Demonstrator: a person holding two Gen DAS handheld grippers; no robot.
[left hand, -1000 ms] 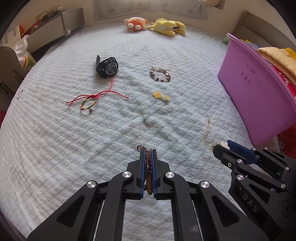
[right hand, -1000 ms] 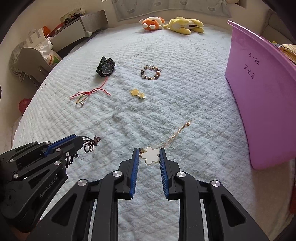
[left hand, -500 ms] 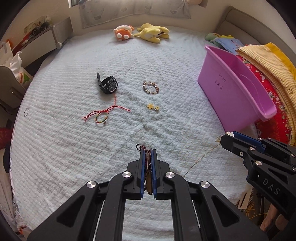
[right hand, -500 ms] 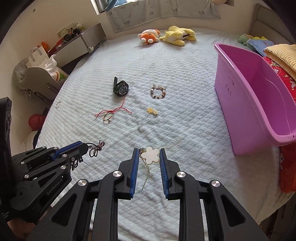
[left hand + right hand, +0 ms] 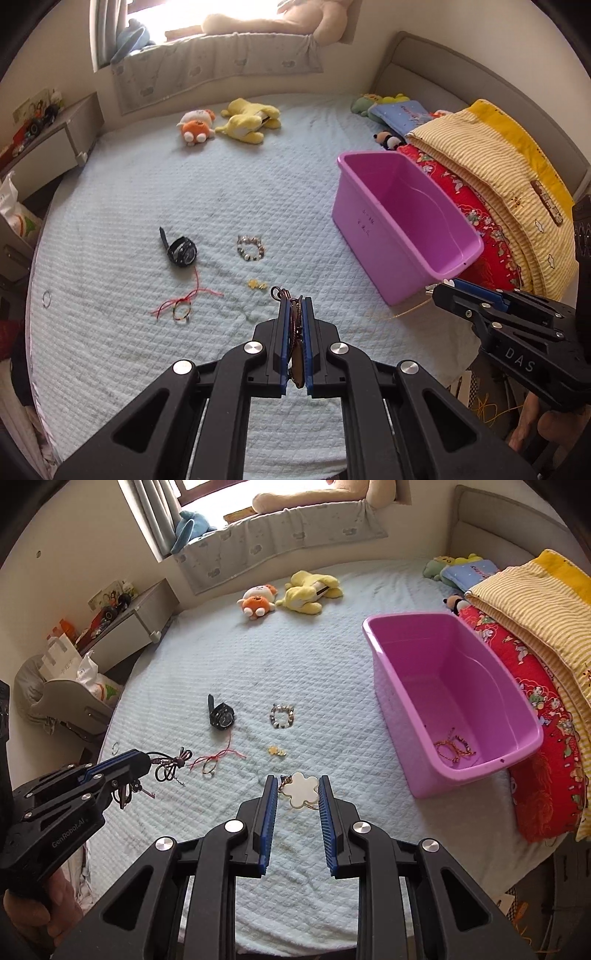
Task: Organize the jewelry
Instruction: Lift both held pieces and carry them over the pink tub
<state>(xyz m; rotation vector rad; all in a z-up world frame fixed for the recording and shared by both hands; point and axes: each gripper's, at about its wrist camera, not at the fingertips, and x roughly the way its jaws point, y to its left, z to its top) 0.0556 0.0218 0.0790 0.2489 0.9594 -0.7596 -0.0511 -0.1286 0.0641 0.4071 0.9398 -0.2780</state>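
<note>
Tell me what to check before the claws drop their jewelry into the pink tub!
1. Left claw shut on the dark brown cord bracelet: ok.
2. Right claw pinching the white flower-shaped pendant on its thin gold chain: ok.
3. Pink plastic tub upright, open, with room inside: ok.
4. Claws over the tub: not ok, both hang over the pale blue quilted bedspread beside it.
5. Chain hanging clear of the tub's rim: cannot tell.

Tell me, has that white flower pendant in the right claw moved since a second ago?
Yes. The white flower pendant, clamped in the right claw, went up: its chain left the bedspread, which now looks farther below.
</note>
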